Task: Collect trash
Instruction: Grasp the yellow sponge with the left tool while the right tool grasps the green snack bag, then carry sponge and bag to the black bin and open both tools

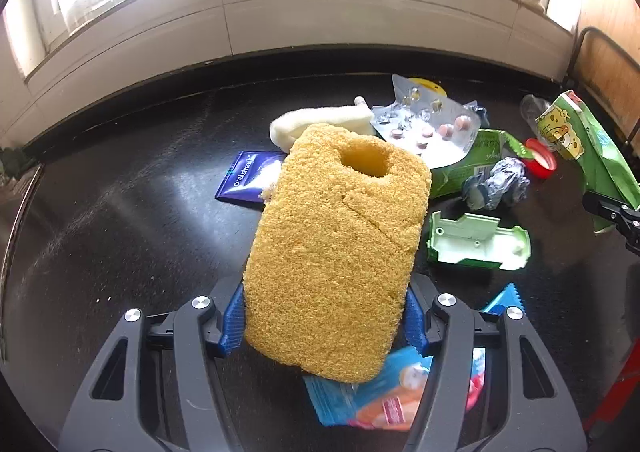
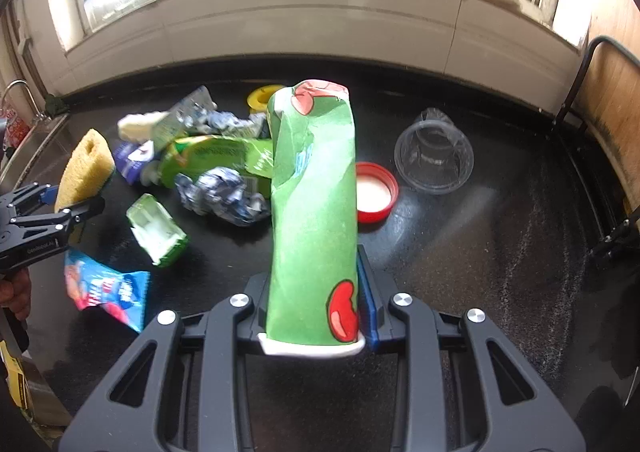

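In the left wrist view my left gripper (image 1: 324, 316) is shut on a yellow sponge (image 1: 336, 244) with a round hole; its blue pads press both sides and the sponge is lifted off the black counter (image 1: 120, 232). From the right wrist view the same sponge (image 2: 84, 168) and left gripper (image 2: 60, 208) show at the left edge. My right gripper (image 2: 316, 300) is shut on a crushed green paper carton (image 2: 314, 212) with red bean prints, which stands upright between the pads. That carton (image 1: 576, 140) also appears at the far right of the left wrist view.
Loose trash lies on the counter: a pill blister pack (image 1: 428, 120), green wrapper (image 2: 216, 156), crumpled foil (image 2: 224, 192), red lid (image 2: 376, 192), pale green plastic piece (image 2: 158, 230), blue snack wrapper (image 2: 108, 288), blue sachet (image 1: 252, 176), clear plastic cup (image 2: 434, 150). A sink (image 2: 24, 140) lies left.
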The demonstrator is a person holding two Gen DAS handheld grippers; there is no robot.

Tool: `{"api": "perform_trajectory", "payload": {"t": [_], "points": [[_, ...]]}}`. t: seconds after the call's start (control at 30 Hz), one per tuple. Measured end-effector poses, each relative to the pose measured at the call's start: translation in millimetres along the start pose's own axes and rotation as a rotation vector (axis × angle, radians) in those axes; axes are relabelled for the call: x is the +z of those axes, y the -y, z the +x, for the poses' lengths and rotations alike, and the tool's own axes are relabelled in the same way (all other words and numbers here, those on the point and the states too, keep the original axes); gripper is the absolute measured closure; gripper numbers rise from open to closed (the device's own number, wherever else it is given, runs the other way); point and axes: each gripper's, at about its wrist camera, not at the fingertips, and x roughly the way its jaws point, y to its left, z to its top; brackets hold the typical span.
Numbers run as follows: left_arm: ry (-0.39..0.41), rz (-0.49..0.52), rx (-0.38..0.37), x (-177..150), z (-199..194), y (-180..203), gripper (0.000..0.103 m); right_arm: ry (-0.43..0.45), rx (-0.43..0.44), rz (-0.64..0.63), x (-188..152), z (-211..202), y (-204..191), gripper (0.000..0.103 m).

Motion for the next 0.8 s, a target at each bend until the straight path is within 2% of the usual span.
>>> {"api": "perform_trajectory", "payload": {"t": [0.23,0.4,0.47,0.63,0.8], "points": [[0.048,-0.023,0.014,-12.7,-43.3,-4.9,0.042,0.052,0.034,-0.026,9.4,-33.9,-24.7,0.071],[0.082,-0.094,0.039,-41.5,-88.2,-40.3,0.042,0.084,0.113,-0.112,13.0,-49.2,-81.4,0.071],[0.099,-0.148,0.071,-60.1,-109.5,-63.5,0.042,0.084,0.176,-0.151,13.0,-50.4,-112.8,0.071],[0.121,-0.303,0.186,-127.6,-157.2,-129.1,0.042,0.075,0.360,-0.310,3.4,-51.4,-228.5,0.071],[0.094,-0.498,0.365,-226.9,-201.4,-207.7,0.042,0.036,0.581,-0.497,-28.9,-57.7,-360.5,0.071]]}}
